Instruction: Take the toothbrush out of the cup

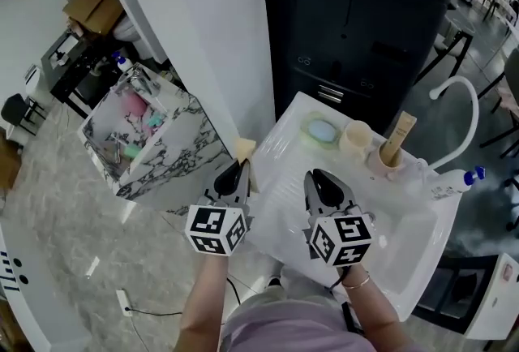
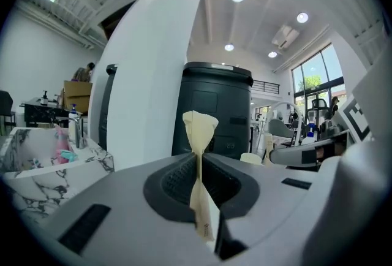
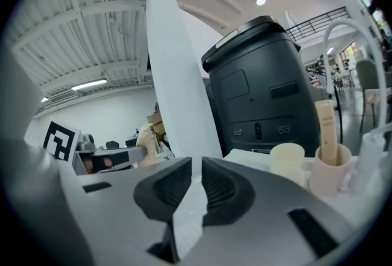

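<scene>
The left tongs (image 2: 197, 163) are clamped on a thin cream paper wrapper (image 2: 199, 127), which stands up past their tips. There is small dark print low on the paper, too blurred to read. The right tongs (image 3: 196, 182) stand a narrow gap apart with nothing between them. Each pair carries a cube of black-and-white square markers; no brand shows on either.

Both tongs hover at the near-left corner of a white sink (image 1: 405, 237), the left pair at its left rim. The bare ribbed part of the sink lies between them and the things at its far side.

There a green soap dish (image 1: 322, 131) sits leftmost, a cream cup (image 1: 357, 139) beside it, then a pink cup (image 1: 388, 164). The toothbrush (image 1: 399, 135) is in the pink cup, upright and a little tilted, with its lower end hidden inside. Any print on it is too small to make out.

A white bottle with a blue cap (image 1: 454, 178) lies at the right rim under a curved white tap (image 1: 462, 91).

Beyond the sink's far edge stands a tall dark cabinet (image 1: 365, 10), its top cut off. A white pillar (image 1: 203, 34) and a marble-patterned box (image 1: 174, 148) close in the left side.
</scene>
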Tool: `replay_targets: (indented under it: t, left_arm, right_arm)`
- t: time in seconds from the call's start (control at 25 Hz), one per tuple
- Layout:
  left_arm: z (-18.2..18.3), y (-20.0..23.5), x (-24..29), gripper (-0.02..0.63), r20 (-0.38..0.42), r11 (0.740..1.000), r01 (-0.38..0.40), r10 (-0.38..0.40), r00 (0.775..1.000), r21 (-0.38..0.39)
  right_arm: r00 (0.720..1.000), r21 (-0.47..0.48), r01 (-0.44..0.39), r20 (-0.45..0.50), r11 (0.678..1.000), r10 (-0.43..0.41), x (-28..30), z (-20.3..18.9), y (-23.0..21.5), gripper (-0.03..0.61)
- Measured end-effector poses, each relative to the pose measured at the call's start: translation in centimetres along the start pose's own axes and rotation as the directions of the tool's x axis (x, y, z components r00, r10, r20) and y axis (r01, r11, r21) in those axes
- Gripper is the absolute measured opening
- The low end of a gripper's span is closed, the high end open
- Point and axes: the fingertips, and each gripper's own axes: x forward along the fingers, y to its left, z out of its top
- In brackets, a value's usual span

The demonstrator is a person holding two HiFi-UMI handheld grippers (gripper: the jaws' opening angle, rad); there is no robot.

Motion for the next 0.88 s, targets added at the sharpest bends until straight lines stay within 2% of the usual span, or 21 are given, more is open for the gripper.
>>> replay_targets:
  t: [0.16,0.28,0.4,0.52,0.72,0.88]
  left_arm:
    - [-2.0,-0.3,-0.8,0.023,-0.070,0.999,0.020,-0.018,0.997,0.028]
    - [-4.0,-0.9,-0.8,0.023,-0.157,0.998,0.048,-0.040,0.987,0.045]
    - [-6.1,-1.7,-0.1,0.023,-0.255,0.994,0.088,-0.071,0.964,0.058]
    - [-7.9,-2.6,1.2,0.023,-0.320,0.990,0.120,-0.090,0.943,0.076]
    - [-10.5,-3.5,4.1,0.023,-0.403,0.983,0.149,-0.096,0.910,0.102]
    - [-13.2,-4.1,6.2,0.023,-0.487,0.974,0.168,-0.076,0.870,0.149]
  right_arm:
    - [1.000,-0.002,-0.010,-0.004,1.000,0.010,0.1,-0.2,0.7,0.044]
    - [1.000,0.000,-0.009,-0.007,1.000,0.009,0.1,-0.4,0.8,0.044]
    - [1.000,0.006,0.000,-0.009,1.000,0.000,-0.2,-0.8,0.5,0.044]
    - [1.000,0.012,0.018,-0.013,1.000,-0.017,-0.6,-1.2,-0.2,0.044]
    - [0.998,0.028,0.059,-0.024,0.998,-0.059,-1.5,-1.9,-2.2,0.044]
    - [0.995,0.044,0.093,-0.036,0.995,-0.092,-2.1,-2.5,-4.0,0.044]
